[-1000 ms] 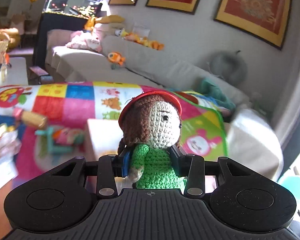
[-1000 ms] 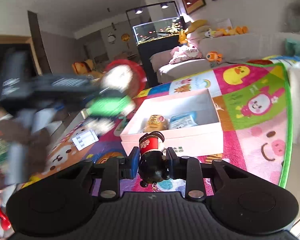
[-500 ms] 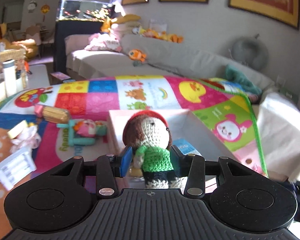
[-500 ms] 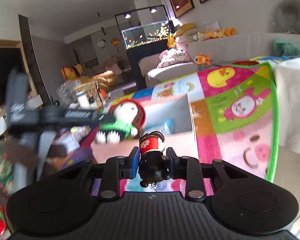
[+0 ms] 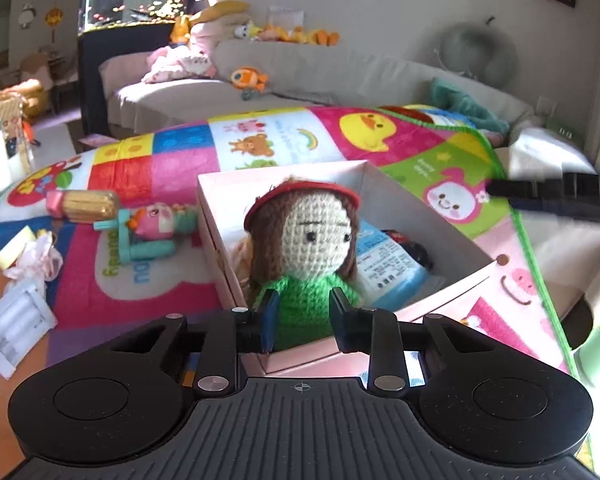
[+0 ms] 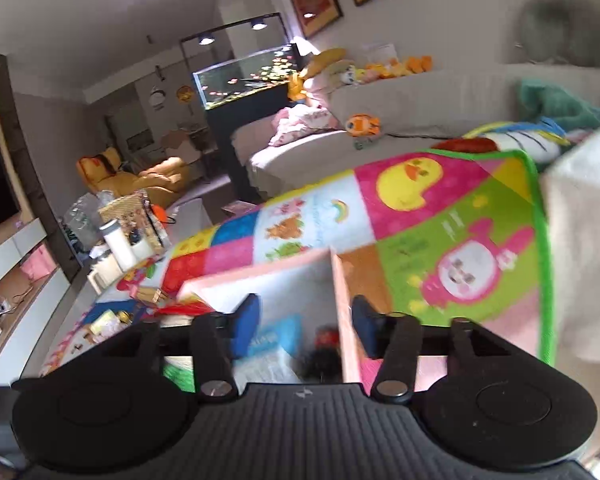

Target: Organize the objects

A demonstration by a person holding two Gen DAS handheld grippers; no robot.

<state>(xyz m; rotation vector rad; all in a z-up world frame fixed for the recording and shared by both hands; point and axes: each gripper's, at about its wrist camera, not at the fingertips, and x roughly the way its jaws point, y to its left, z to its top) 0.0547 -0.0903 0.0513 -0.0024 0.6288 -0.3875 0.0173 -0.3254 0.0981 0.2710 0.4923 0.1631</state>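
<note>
A crochet doll [image 5: 312, 240] with a red hat and green body stands upright over the near-left corner of the pink box [image 5: 284, 168]. My left gripper [image 5: 302, 314] has its pads on the doll's green body, and its jaws are closing. My right gripper [image 6: 304, 316] hangs over the box's right wall [image 6: 342, 320]; its jaws are opening and hold nothing. A small dark figurine with a red top [image 6: 324, 344] lies in the box below it, beside a blue packet [image 5: 384, 264]. The figurine [image 5: 412, 250] also shows in the left wrist view.
The box sits on a colourful play mat [image 5: 440, 144]. Left of it lie a gold tube [image 5: 86, 206], a pink and teal toy [image 5: 148, 228] and a white pack [image 5: 12, 320]. A sofa [image 5: 340, 76] with plush toys and a fish tank [image 6: 244, 76] stand behind.
The left gripper came down with the doll to the box's near-left corner. The right gripper let go of the dark figurine, which now lies in the box, and its fingers have spread.
</note>
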